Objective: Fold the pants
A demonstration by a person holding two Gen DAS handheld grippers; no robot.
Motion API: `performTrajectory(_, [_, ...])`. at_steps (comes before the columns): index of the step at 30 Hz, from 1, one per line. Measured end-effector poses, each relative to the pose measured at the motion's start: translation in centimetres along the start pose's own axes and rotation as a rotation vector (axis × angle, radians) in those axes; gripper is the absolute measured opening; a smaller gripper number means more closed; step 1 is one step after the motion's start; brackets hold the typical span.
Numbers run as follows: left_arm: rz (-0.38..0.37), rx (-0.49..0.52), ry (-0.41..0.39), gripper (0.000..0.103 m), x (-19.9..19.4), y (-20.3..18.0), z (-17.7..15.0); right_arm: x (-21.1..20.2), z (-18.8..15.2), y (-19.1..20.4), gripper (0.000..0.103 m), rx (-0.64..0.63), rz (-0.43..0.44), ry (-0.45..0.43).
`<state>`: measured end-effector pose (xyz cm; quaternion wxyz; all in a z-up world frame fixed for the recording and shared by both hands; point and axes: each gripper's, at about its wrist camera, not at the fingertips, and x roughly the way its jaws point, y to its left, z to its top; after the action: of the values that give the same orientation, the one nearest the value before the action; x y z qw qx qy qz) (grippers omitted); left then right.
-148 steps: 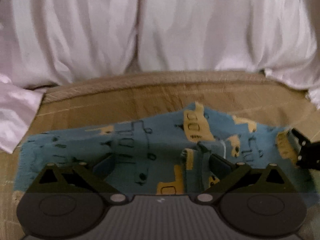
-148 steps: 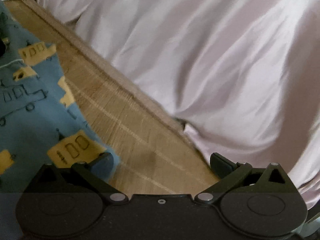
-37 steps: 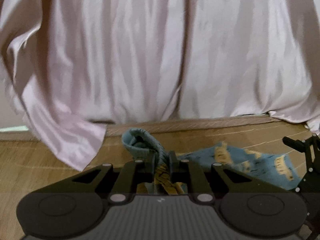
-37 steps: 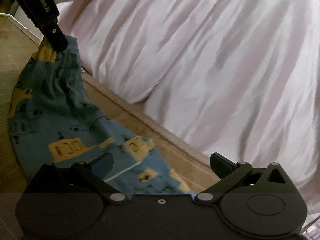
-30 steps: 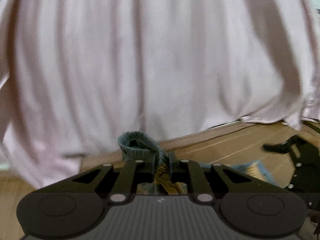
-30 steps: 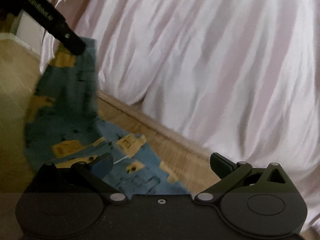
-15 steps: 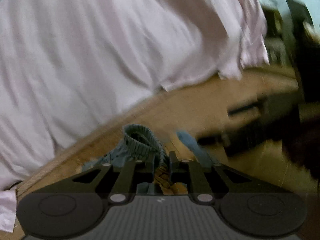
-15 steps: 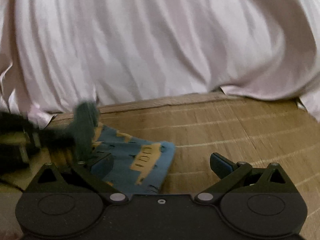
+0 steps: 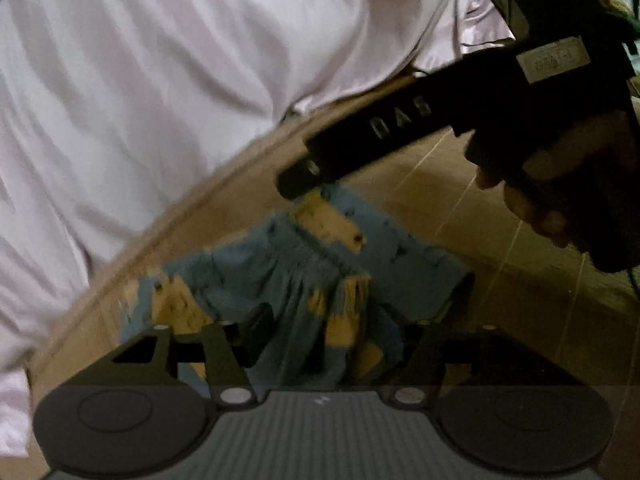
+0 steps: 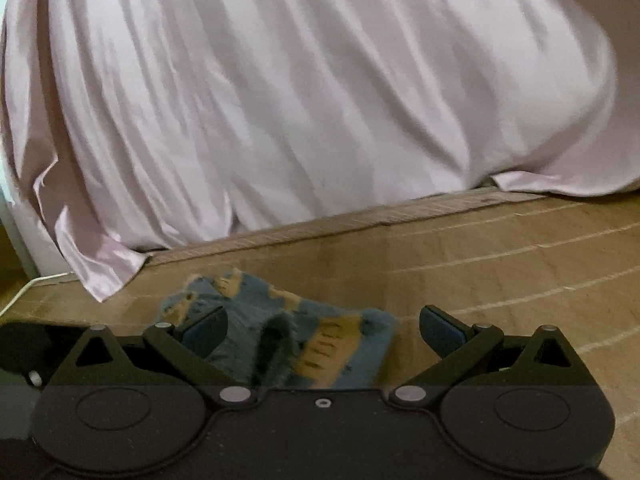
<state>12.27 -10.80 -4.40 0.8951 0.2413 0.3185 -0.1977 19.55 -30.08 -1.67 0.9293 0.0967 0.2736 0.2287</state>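
Note:
The blue pants (image 9: 288, 272) with yellow vehicle prints lie bunched and folded over on the woven mat (image 9: 460, 184). In the left wrist view my left gripper (image 9: 360, 304) is open, its fingers on either side of the gathered waistband and nothing pinched. A person's hand (image 9: 552, 184) holds the right gripper (image 9: 296, 184), whose tip sits at the far edge of the pants. In the right wrist view the right gripper (image 10: 322, 326) is open low over the pants (image 10: 280, 300), with the cloth lying between its fingers.
A pink satin sheet (image 10: 320, 100) hangs down to the mat's far edge (image 10: 500, 264) and fills the background; it also shows in the left wrist view (image 9: 160, 80). A white cable (image 10: 20, 296) runs along the floor at the left. Bare mat stretches to the right.
My left gripper, shut on the waistband half a second ago, has opened and let it drop onto the mat. The right gripper has moved in low over the pants.

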Motion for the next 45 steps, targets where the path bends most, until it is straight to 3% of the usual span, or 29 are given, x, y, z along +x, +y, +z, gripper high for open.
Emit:
performTrajectory(4, [-0.033, -0.082, 0.029, 0.061, 0.0, 1.4, -0.5, 1.8, 0.4, 0.7, 0.091, 0.005, 0.062, 0.018])
performTrajectory(6, [-0.043, -0.098, 0.037, 0.056, 0.1, 1.9, -0.6, 2.6, 0.2, 0.9, 0.084, -0.006, 0.083, 0.042])
performTrajectory(10, [-0.048, -0.096, 0.035, 0.045, -0.1, 2.1, -0.7, 4.2, -0.1, 0.6, 0.063, 0.031, 0.093, 0.091])
performTrajectory(12, [-0.062, -0.097, 0.032, 0.031, -0.2, 2.2, -0.8, 4.6, -0.2, 0.4, 0.053, 0.068, 0.075, 0.123])
performTrajectory(15, [-0.073, -0.099, 0.030, 0.020, -0.2, 2.3, -0.6, 4.7, -0.5, 0.1, 0.035, 0.097, 0.089, 0.144])
performTrajectory(17, [-0.076, -0.115, 0.024, 0.015, 0.0, 2.6, -0.7, 4.7, -0.6, -0.1, 0.023, 0.133, 0.101, 0.152])
performTrajectory(21, [-0.079, -0.147, -0.016, 0.009, -0.8, 3.0, -0.7, 4.0, -0.5, -0.3, 0.010, 0.164, 0.094, 0.145])
performTrajectory(29, [-0.090, -0.227, -0.144, 0.008, -4.6, 3.1, 1.1, -0.6, 1.6, -0.2, 0.008, 0.183, 0.087, 0.019])
performTrajectory(33, [-0.143, -0.229, -0.127, 0.008, -3.9, 2.1, 1.7, -2.1, 2.3, -0.1, 0.008, 0.126, 0.035, 0.012])
performTrajectory(37, [-0.240, -0.296, -0.038, 0.009, -1.6, 1.7, 0.9, -1.4, 0.8, -1.3, 0.008, 0.118, -0.025, 0.125])
performTrajectory(39, [-0.263, -0.323, 0.021, 0.014, -0.2, 1.8, 0.4, -0.5, -0.3, -1.8, 0.008, 0.121, -0.046, 0.173])
performTrajectory(41, [-0.279, -0.365, 0.033, 0.025, 0.2, 2.6, 0.2, -0.1, -0.8, -2.0, 0.016, 0.088, -0.067, 0.191])
performTrajectory(43, [-0.292, -0.391, 0.013, 0.049, -0.3, 3.5, 0.2, -0.3, -0.8, -1.6, 0.030, 0.060, -0.091, 0.181])
performTrajectory(44, [-0.289, -0.395, -0.004, 0.068, -0.8, 3.9, 0.1, -0.5, -0.7, -1.5, 0.039, 0.045, -0.102, 0.168])
performTrajectory(45, [-0.280, -0.399, -0.026, 0.076, -1.5, 4.3, 0.1, -0.6, -0.7, -1.4, 0.043, 0.029, -0.113, 0.159])
